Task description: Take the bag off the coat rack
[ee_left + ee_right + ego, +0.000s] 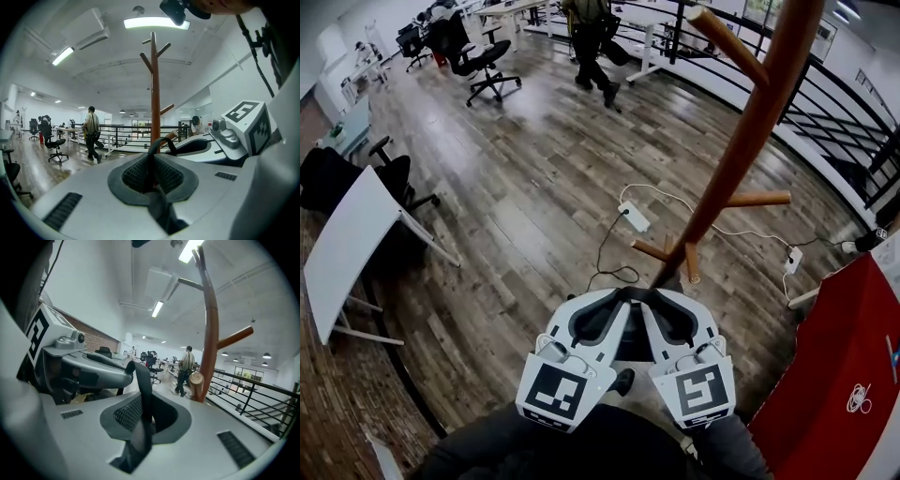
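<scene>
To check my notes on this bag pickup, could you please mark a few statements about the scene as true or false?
1. The left hand-held gripper clamps a black strap. True.
2. The right hand-held gripper is empty. False: it too is shut on a black strap.
3. The coat rack is white metal. False: it is brown wood.
4. A person is mid-stride in the background. True.
5. A bag hangs from the rack's pegs. False: the pegs in view are bare.
</scene>
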The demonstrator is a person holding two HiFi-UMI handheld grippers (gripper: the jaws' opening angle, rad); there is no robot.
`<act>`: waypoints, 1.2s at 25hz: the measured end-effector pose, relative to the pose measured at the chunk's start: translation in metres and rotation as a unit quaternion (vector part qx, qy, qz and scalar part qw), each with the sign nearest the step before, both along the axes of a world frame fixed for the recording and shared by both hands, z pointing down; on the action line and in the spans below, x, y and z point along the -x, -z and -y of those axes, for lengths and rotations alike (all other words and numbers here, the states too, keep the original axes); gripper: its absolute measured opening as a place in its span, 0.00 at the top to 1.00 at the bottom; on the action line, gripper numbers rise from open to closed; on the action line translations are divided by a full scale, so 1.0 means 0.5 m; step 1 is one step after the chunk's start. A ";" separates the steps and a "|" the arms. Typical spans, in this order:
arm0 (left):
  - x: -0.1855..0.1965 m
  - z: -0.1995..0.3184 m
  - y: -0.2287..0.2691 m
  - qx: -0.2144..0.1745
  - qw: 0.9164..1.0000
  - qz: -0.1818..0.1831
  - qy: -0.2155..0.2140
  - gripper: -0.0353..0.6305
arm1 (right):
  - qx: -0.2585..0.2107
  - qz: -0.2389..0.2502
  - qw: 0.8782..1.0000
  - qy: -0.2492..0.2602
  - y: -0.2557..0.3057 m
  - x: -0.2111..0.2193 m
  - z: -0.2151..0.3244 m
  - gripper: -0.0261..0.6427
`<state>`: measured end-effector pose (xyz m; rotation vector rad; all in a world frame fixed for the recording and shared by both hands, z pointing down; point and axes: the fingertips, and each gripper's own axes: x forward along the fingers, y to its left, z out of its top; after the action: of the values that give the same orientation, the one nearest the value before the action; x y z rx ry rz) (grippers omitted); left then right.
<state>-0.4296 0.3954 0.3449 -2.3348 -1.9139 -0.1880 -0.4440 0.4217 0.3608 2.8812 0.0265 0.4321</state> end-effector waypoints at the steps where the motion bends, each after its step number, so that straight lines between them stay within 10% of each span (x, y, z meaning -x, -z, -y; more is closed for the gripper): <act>1: -0.009 0.007 0.002 0.002 1.000 0.001 0.009 0.88 | 0.001 -0.001 1.000 0.007 0.001 -0.009 0.007 0.89; 30: -0.472 0.297 0.104 0.037 0.976 -0.021 0.212 0.88 | -0.028 -0.058 0.980 0.186 0.098 -0.498 0.288 0.89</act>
<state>-0.1935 0.2467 0.2927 -2.7452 -1.4027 -0.1029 -0.1952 0.2778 0.3116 2.8700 -0.5024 0.1943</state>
